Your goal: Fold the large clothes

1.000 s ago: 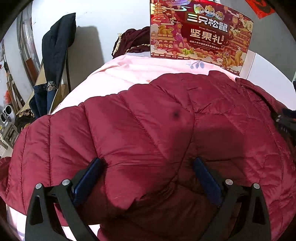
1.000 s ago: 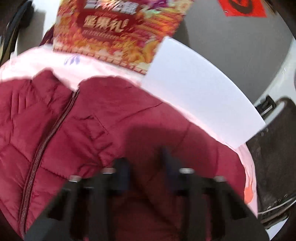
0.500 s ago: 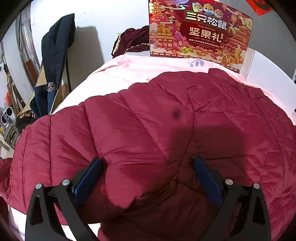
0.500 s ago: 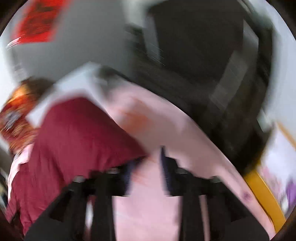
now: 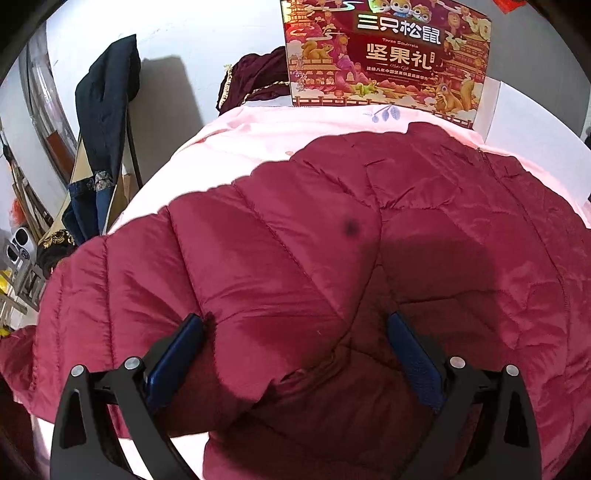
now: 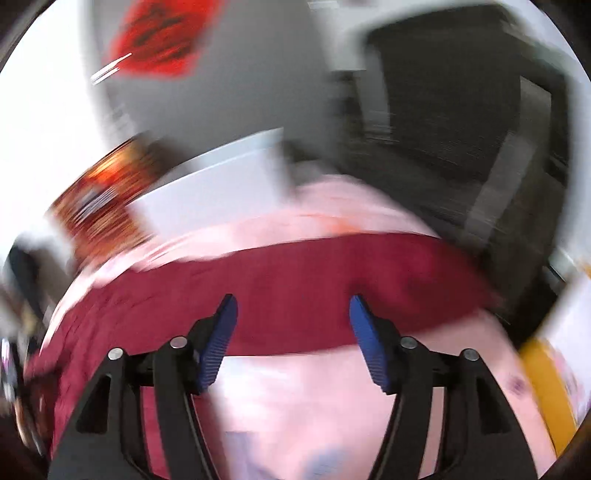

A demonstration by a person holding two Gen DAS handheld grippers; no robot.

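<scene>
A pink sheet point(image 5: 258, 144) covers the surface in the foreground of the left wrist view. At its far edge a red printed gift box point(image 5: 388, 55) stands upright against a pale wall point(image 5: 207, 26), with a dark maroon cloth point(image 5: 255, 79) heaped just to its left. Further left, dark blue clothing point(image 5: 105, 110) hangs over a leaning frame. The right wrist view is badly blurred: a grey wall point(image 6: 251, 92) carries a red decoration point(image 6: 162, 40), and a dark furniture shape point(image 6: 461, 110) stands at right.
</scene>
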